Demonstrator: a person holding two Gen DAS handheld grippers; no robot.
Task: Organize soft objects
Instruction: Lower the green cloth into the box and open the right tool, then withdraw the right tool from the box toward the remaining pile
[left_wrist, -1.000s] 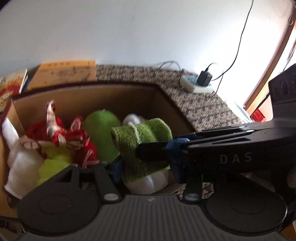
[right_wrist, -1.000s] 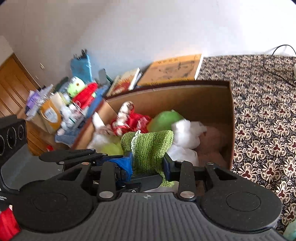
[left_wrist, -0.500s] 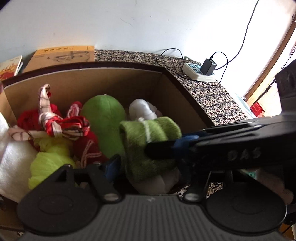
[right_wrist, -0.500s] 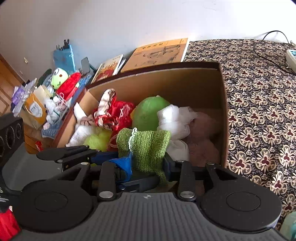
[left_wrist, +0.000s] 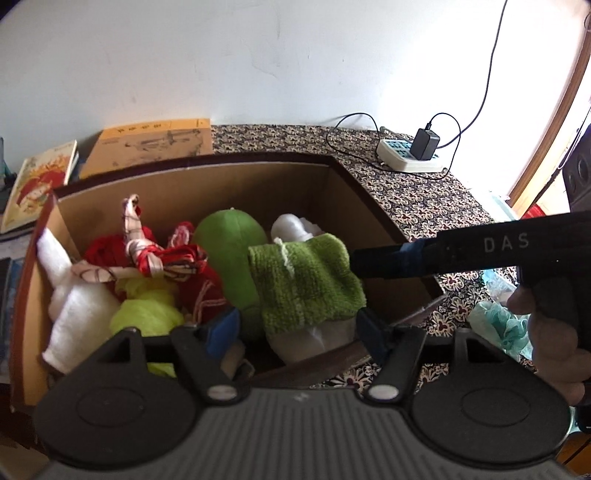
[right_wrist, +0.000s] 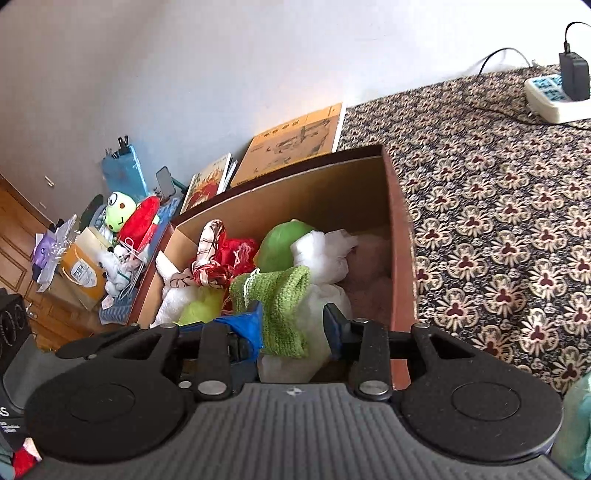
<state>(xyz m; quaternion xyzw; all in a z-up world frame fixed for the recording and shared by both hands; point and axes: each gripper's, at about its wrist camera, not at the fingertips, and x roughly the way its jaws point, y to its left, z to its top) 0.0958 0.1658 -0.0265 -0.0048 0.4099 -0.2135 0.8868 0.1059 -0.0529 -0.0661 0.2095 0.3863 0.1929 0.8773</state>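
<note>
Patterned brown floral worktop (right_wrist: 498, 229): open brown cardboard box (left_wrist: 236, 184) of soft things. Fuzzy green knitted cloth (left_wrist: 306, 280) between left gripper (left_wrist: 299, 325) jaws, just opened wide, not pressing; right gripper (right_wrist: 295, 325) jaws also widening, cloth between, grip unclear.

"DAS" on right hand-held gripper (left_wrist: 384, 258)

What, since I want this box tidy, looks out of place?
The green knitted cloth lies draped over a white bundle at the cardboard box's near edge, perched high rather than tucked in.
</note>
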